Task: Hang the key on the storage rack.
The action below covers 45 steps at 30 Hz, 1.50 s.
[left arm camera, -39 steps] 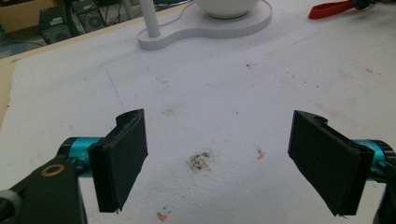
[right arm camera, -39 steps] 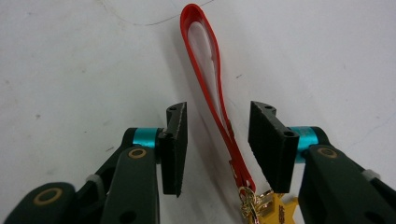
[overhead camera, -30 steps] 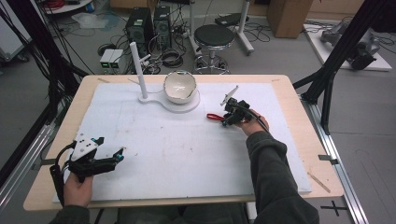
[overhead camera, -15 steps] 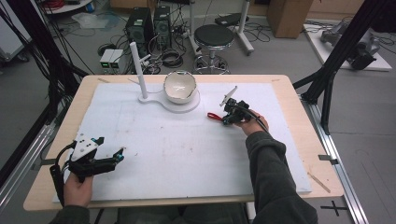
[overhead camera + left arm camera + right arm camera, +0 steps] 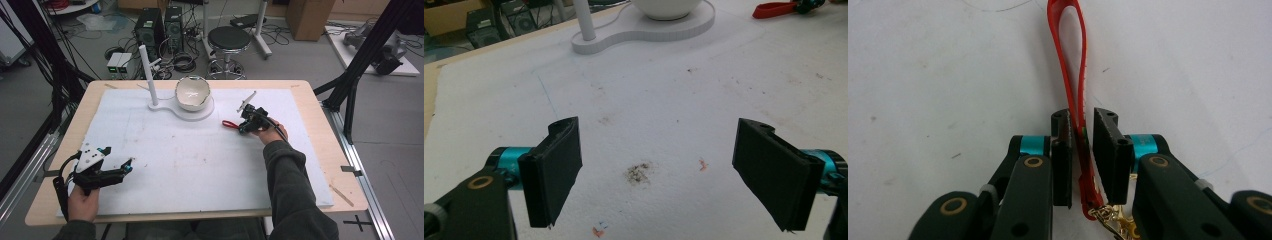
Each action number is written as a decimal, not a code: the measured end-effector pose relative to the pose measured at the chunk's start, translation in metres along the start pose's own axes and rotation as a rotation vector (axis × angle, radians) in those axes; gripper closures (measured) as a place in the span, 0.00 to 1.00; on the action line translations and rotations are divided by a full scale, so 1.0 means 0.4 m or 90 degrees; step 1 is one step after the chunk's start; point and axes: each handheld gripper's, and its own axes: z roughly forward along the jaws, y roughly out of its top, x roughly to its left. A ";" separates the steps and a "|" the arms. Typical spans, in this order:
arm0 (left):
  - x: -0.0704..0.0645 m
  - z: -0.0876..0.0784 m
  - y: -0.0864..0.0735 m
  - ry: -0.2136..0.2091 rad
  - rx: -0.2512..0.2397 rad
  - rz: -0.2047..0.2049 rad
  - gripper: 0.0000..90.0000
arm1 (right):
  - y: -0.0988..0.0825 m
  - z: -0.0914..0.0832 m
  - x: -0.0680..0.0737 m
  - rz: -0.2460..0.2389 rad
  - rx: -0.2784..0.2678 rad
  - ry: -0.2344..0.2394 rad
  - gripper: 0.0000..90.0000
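A wooden worktop (image 5: 320, 150) carries a big white foam sheet (image 5: 200, 160), marked with small stains and specks; the sheet covers most of the top, leaving bare wood at the edges. Toward the far side of the sheet sits a white stand (image 5: 172, 107) with a thin upright post at its left end; a white bowl (image 5: 192, 93) rests on the round end of that stand, to the post's right. The person's right sleeve (image 5: 290, 185) reaches in from the near edge up to the right gripper (image 5: 239, 125), which lies low over the sheet to the right of the bowl; its fingers (image 5: 1063, 155) are drawn close on either side of a red strap loop (image 5: 1073, 65), though whether they actually pinch it I cannot tell; a slim gap shows on one side. The loop stretches away past the fingertips onto the sheet; a small gold clasp (image 5: 1113, 217) hangs at its near end. The left gripper (image 5: 122, 168) is held near the front left corner, well apart from everything else, its fingers (image 5: 556, 165) spread wide over bare sheet.
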 end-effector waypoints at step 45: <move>0.000 -0.001 0.001 0.003 -0.001 0.003 0.22 | -0.005 -0.178 0.029 0.047 -0.207 0.020 0.96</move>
